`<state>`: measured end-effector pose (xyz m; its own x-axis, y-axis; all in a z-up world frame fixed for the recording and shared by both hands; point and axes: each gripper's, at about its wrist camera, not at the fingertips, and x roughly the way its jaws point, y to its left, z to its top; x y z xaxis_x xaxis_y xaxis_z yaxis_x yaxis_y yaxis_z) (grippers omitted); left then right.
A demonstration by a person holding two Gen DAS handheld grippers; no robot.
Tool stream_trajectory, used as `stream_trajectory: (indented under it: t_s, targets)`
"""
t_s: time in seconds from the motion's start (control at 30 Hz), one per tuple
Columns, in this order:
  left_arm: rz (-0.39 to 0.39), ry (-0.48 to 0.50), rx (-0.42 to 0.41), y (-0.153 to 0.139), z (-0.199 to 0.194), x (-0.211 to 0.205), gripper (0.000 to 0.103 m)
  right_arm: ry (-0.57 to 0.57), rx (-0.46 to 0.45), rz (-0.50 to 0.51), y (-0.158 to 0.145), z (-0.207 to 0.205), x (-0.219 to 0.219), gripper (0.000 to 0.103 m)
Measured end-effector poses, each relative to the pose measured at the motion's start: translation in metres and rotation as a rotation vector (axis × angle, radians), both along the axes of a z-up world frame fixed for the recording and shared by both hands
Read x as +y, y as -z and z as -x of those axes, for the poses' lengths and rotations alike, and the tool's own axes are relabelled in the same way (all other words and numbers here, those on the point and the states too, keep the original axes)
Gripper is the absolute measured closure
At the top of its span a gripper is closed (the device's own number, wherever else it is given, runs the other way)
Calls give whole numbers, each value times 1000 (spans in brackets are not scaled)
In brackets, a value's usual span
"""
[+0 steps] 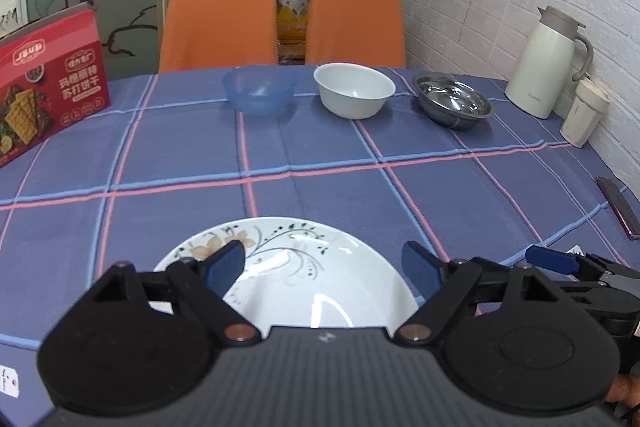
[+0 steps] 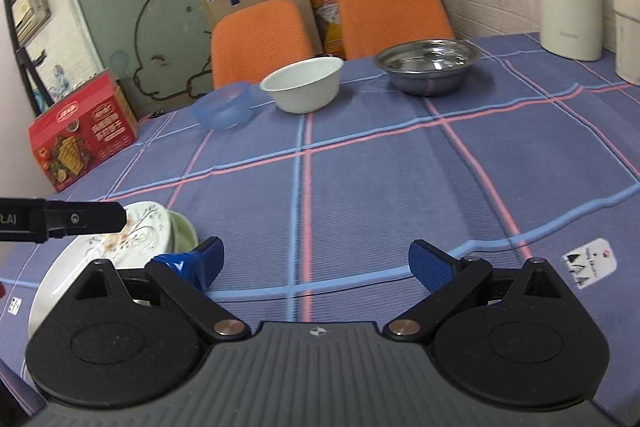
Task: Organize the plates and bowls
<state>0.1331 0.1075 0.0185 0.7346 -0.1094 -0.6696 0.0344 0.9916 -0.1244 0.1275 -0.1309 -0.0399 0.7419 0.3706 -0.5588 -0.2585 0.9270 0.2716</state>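
A white plate with a flower print lies at the near table edge. My left gripper hovers open just over it, one pad on each side of its middle. In the right wrist view the same plate sits at the left, with a pale green dish showing at its right rim. My right gripper is open over bare cloth, to the right of the plate. At the far side stand a blue plastic bowl, a white bowl and a steel bowl in a row.
A red cracker box stands at the far left. A cream thermos jug and a white cup stand by the brick wall on the right, with a dark phone nearer. Two orange chairs are behind the table.
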Motion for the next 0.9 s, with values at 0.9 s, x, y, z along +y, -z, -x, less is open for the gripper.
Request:
stream_trajectory:
  t_s: [0.9]
  targets:
    - [51, 224, 9, -14, -334, -120, 0, 141, 24, 131, -21, -222, -110, 16]
